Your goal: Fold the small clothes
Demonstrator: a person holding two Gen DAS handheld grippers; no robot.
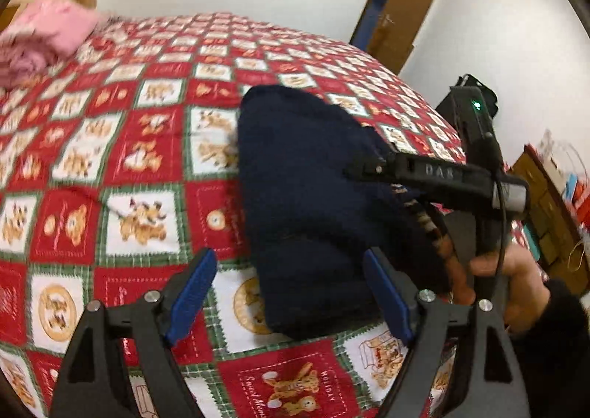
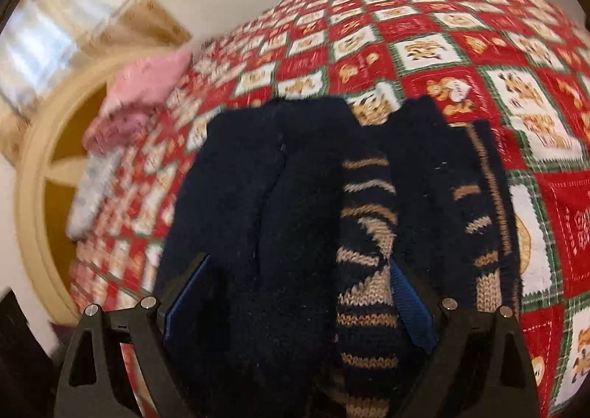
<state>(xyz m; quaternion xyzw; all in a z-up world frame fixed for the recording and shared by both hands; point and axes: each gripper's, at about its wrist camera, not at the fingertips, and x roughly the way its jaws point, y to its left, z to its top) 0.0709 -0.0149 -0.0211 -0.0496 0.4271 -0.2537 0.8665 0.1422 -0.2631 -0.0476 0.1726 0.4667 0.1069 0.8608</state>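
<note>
Both grippers hovering over the folded sweater

Left gripper (image 1: 289, 292) and right gripper (image 2: 297, 301) are standing apart, gripping nothing; the navy sweater (image 1: 313, 204) is lying folded at frame centre.

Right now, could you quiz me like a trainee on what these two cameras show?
1. True or false: the left gripper is clamped on the navy sweater.
2. What colour are the clothes piled at the bedspread's far corner?
3. The sweater's stripes are: A white, B tan, C green?

Key: 1 false, its jaws stand open. 2 pink. 3 B.
</note>
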